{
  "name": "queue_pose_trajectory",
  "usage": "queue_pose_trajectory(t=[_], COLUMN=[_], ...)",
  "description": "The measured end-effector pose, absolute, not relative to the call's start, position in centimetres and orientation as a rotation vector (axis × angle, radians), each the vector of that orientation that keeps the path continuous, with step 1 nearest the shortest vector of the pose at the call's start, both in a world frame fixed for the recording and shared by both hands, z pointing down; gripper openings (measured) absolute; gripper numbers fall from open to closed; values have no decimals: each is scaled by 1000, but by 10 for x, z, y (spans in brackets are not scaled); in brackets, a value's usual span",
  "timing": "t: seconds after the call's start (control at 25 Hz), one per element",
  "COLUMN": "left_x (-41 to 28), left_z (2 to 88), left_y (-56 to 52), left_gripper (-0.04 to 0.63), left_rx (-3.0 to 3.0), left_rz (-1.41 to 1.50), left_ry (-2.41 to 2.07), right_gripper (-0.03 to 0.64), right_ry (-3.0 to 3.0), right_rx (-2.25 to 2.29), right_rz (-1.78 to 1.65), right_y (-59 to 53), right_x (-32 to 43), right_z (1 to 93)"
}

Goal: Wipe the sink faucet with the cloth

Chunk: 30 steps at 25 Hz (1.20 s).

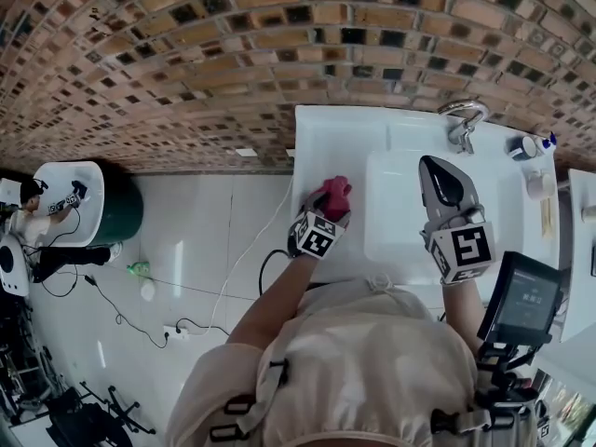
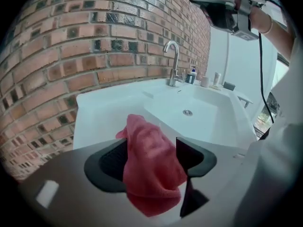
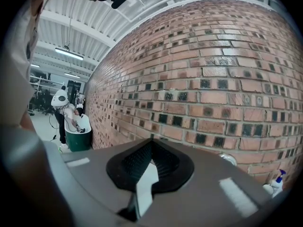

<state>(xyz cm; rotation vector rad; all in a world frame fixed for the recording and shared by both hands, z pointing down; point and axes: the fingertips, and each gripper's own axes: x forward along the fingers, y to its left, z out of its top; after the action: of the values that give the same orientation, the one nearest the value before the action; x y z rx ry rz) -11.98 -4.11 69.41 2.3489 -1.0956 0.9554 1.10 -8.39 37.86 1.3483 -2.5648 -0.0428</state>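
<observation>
Along the back of the scene a big brick wall [image 1: 186,63] is seen. The white sink [image 1: 326,138] is set up against it, with the basin sunk into its middle.

Over the basin the right gripper [image 3: 151,145] is held up in the air, pointed roughly at the wall. Its jaws are pinched together, nothing is caught in them, and nothing is touched by it.

The left gripper [image 2: 150,150] is angled down at the flat deck to the left of the basin. Its jaws are spread wide, and the red cloth [image 1: 332,196] is bunched up between them. The cloth looks to be resting on the deck rather than squeezed by the pads, so it's not counted as gripped right now.

The faucet [image 2: 173,63] is found at the back rim, across the basin from the cloth and well apart from it. A few small bottles [image 1: 531,145] are parked just beside it.

So which step is this? Best guess, the cloth is being handled at the deck, and no wiping is being done at this moment. Whether the faucet has been wiped already can't be told from here.

If the wipe is still owed, the left jaws need to be closed firmly on the cloth. A good wad should be left sticking out in front. Then it has to be lifted across the basin to the spout without the bottles getting knocked.
</observation>
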Motion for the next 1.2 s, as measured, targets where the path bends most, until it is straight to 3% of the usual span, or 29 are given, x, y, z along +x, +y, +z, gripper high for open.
queue_pose_trajectory(t=[0.24, 0.68, 1.04, 1.2], left_x=[-149, -131, -116, -110], left_z=[615, 360, 320, 317], left_y=[-77, -129, -93, -89], left_gripper=[307, 277, 6, 6], left_rx=[2440, 2884, 2982, 2997], left_rz=[802, 259, -110, -121], left_ry=[-1294, -1538, -1474, -1453], right_gripper=[-6, -6, -6, -6], right_ry=[-2567, -2625, -2653, -2677], right_rx=[1391, 1418, 1412, 1394], right_rz=[-13, -37, -42, -88], right_y=[-85, -87, -77, -72], right_x=[20, 24, 27, 23], right_z=[378, 359, 355, 345])
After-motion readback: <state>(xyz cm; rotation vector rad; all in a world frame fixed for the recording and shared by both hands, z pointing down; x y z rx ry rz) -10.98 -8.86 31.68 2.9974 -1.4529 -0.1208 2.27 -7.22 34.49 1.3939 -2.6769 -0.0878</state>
